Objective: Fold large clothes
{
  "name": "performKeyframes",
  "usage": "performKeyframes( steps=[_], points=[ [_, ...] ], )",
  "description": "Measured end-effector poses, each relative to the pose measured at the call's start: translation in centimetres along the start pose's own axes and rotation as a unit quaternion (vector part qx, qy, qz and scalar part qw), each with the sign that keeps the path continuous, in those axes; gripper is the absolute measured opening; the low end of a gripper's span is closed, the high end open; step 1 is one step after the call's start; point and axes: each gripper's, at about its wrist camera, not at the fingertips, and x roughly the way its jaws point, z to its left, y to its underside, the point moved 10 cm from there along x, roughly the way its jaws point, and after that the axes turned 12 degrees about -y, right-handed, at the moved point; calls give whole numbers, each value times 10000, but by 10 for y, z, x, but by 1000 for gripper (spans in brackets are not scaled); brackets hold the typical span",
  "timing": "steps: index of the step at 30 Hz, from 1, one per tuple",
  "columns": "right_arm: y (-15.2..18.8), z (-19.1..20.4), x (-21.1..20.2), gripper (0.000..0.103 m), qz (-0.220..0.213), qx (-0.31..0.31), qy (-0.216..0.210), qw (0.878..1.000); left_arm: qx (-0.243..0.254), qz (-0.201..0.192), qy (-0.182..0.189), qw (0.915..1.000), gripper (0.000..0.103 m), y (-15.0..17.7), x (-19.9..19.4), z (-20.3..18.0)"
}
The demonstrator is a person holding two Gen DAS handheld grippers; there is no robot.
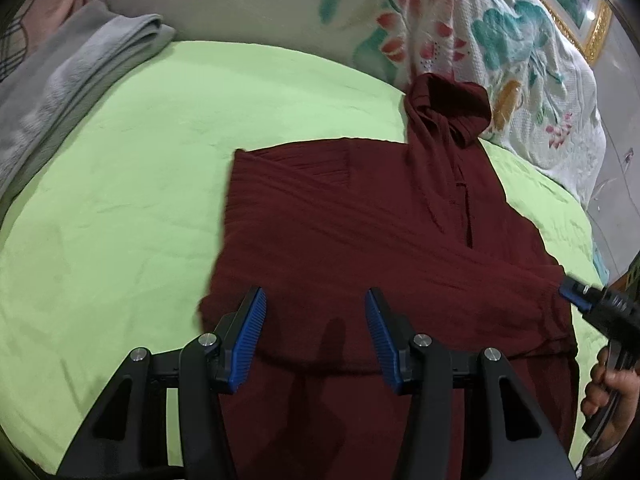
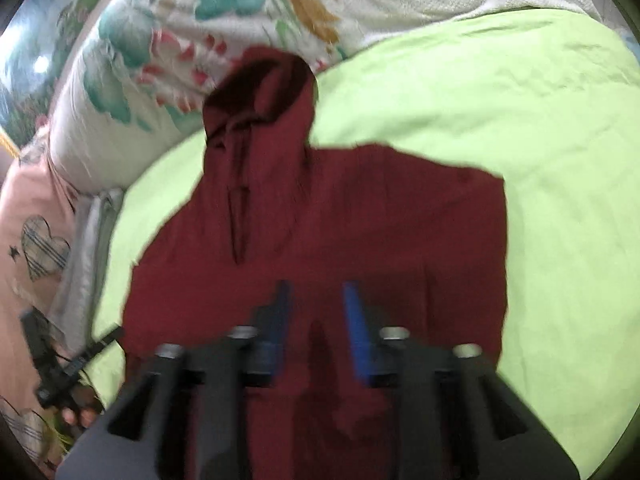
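Observation:
A dark red hooded sweatshirt [image 1: 360,220] lies flat on the green bedsheet [image 1: 140,160], hood toward the floral blanket. Its left side is folded in to a straight edge. My left gripper [image 1: 316,300] is open and empty just above the garment's lower part. My right gripper shows in the left wrist view [image 1: 570,292] at the garment's right edge, touching the cloth. In the blurred right wrist view, the sweatshirt [image 2: 340,220] lies below my right gripper [image 2: 316,292], whose jaws stand apart with nothing between them.
A floral blanket [image 1: 480,40] is heaped at the head of the bed. A folded grey garment [image 1: 72,68] lies at the far left. A pink heart-patterned cloth [image 2: 28,248] lies on the left of the right wrist view. Green sheet surrounds the sweatshirt.

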Motion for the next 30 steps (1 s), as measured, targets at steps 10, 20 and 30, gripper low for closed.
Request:
performKeyframes(
  steps=[10,20,30],
  points=[
    [-109,7,50,45,-409,268,-591,9971,38,-10,285,9996,53,-98,38,-62],
    [-207,24,136,45,-475,16,-925,9946,323,-324,382,9982,57,-222,112,-141],
    [-234,18,180,2,-517,-138,-591,9968,851,-302,416,9950,19,-283,181,-208]
  ],
)
